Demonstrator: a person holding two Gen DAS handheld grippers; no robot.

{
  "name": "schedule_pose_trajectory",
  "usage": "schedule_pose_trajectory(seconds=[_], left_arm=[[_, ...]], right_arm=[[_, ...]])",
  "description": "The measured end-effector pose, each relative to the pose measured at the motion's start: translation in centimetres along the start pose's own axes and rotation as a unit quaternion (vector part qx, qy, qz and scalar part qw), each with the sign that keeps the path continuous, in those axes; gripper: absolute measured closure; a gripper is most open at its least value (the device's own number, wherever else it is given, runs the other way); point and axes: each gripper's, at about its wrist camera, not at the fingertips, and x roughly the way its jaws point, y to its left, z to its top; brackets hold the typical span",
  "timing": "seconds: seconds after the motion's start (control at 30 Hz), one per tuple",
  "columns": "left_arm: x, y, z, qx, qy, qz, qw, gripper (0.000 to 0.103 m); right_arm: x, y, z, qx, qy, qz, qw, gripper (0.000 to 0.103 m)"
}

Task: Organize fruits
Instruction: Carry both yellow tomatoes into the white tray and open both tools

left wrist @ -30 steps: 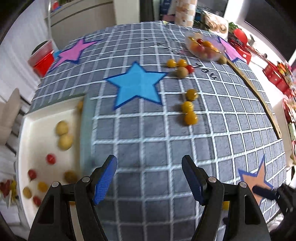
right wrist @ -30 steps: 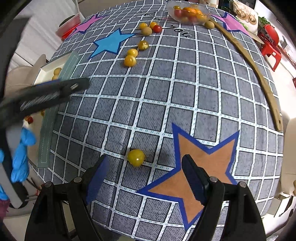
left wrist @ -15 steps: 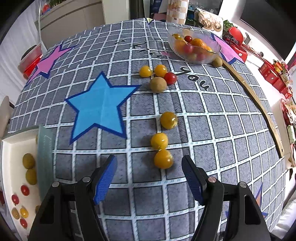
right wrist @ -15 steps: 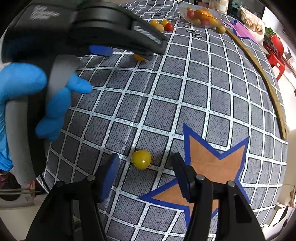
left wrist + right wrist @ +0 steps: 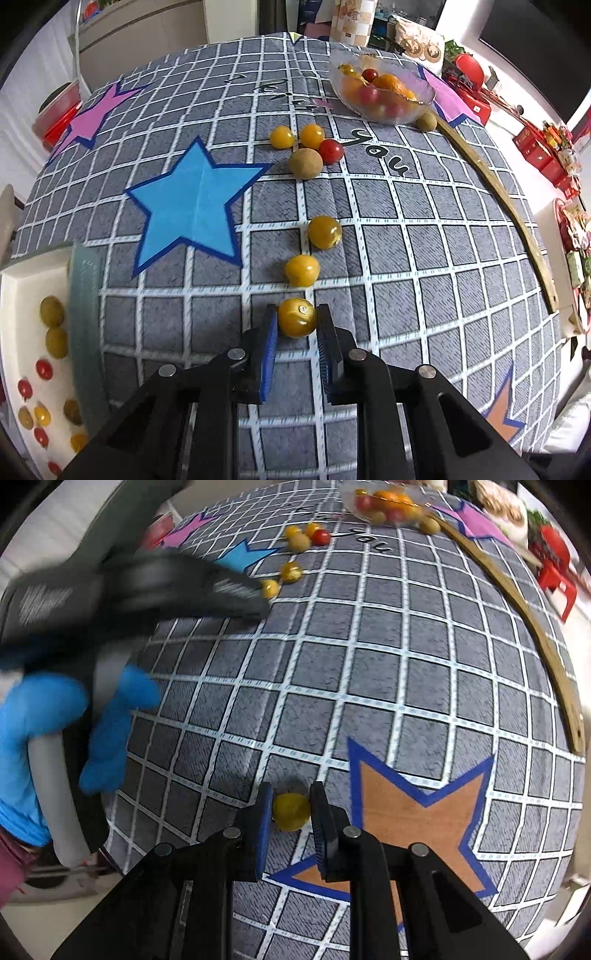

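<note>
My left gripper (image 5: 296,320) is shut on a yellow cherry tomato (image 5: 297,318) that rests on the grey checked cloth (image 5: 406,258). Two more yellow tomatoes (image 5: 302,270) (image 5: 324,232) lie in a line beyond it. Further off sit two yellow tomatoes, a red one (image 5: 331,150) and a brown round fruit (image 5: 305,163). A glass bowl (image 5: 382,92) of mixed fruit stands at the back. My right gripper (image 5: 291,805) is shut on another yellow tomato (image 5: 291,811) beside the orange star (image 5: 417,812).
A white tray (image 5: 22,332) with several small red, yellow and green fruits sits at the left edge of the table. A brown fruit (image 5: 426,120) lies by the bowl. A wooden strip (image 5: 509,206) runs along the right side. The left gripper's body and the gloved hand (image 5: 110,716) fill the left of the right wrist view.
Both grippers have moved forward and closed, each on a yellow tomato. The left one swung from the tray towards the line of tomatoes.
</note>
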Motion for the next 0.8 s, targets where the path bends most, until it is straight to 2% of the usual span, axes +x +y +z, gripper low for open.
schedule_pose_trajectory(seconds=[0.13, 0.3, 0.47, 0.63, 0.8], left_arm=[[-2.6, 0.6, -1.1, -0.006, -0.001, 0.003, 1.0000, 0.081], [-6.3, 1.9, -3.2, -0.020, 0.003, 0.014, 0.9997, 0.081], [-10.5, 4.5, -6.5, -0.066, 0.010, 0.029, 0.9973, 0.081], [-13.4, 7.8, -9.9, -0.102, 0.012, 0.048, 0.9936, 0.081], [-14.5, 12.0, -11.3, -0.113, 0.010, 0.054, 0.9920, 0.081]], right_arm=[[-1.3, -1.4, 0.7, 0.025, 0.005, 0.025, 0.999, 0.081], [-2.4, -2.7, 1.2, 0.026, 0.013, 0.027, 0.999, 0.081], [-4.9, -3.0, 0.5, 0.010, 0.023, 0.035, 0.999, 0.081], [-6.0, -1.0, 1.1, -0.013, 0.031, 0.043, 0.999, 0.081], [-5.8, 2.4, 2.2, -0.015, 0.029, 0.047, 0.998, 0.081]])
